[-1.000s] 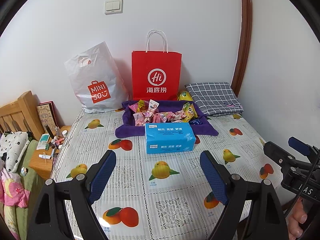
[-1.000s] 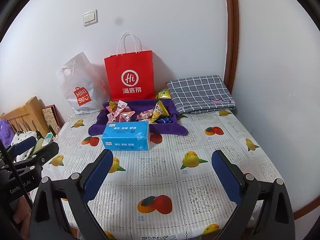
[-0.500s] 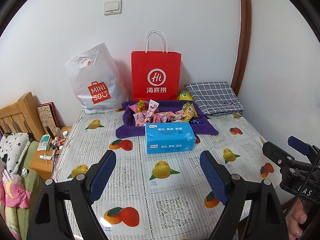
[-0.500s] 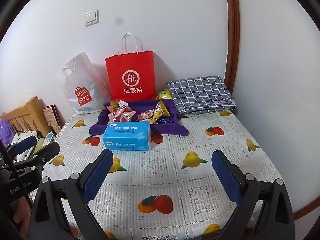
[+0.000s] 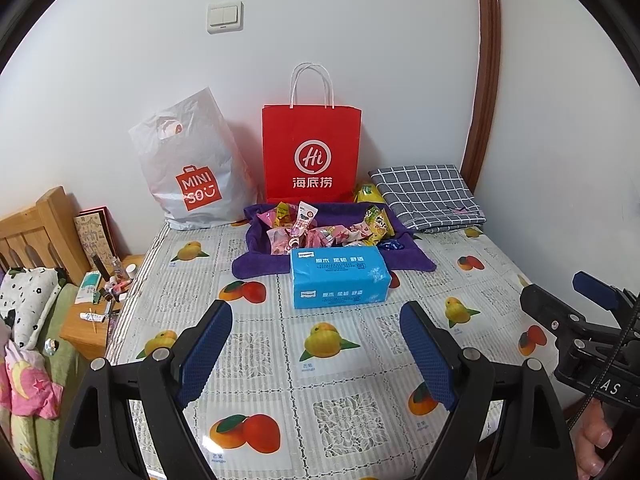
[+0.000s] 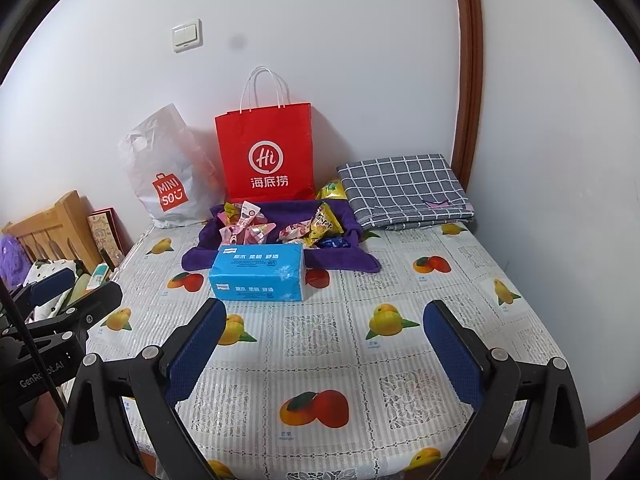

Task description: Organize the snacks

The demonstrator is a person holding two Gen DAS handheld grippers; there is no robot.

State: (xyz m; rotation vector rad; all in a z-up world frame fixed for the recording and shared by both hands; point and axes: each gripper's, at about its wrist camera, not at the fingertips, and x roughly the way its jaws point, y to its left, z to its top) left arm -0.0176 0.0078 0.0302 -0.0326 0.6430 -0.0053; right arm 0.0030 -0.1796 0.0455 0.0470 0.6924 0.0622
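Claws [image 5: 316, 342] wide; snacks [image 5: 320, 230] in purple tray [image 5: 256, 240]

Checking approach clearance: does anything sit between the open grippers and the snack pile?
Yes. The blue tissue pack lies on the table directly in front of the snacks on the purple cloth, between them and both the left gripper and right gripper.

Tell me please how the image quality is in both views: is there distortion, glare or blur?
Left wrist view: strong fisheye bending, the wooden door frame curves; dark corners; the red paper bag is sharp. Right wrist view: same bending; soft glare on the shiny tablecloth; a faint dark smudge shows on the wall.
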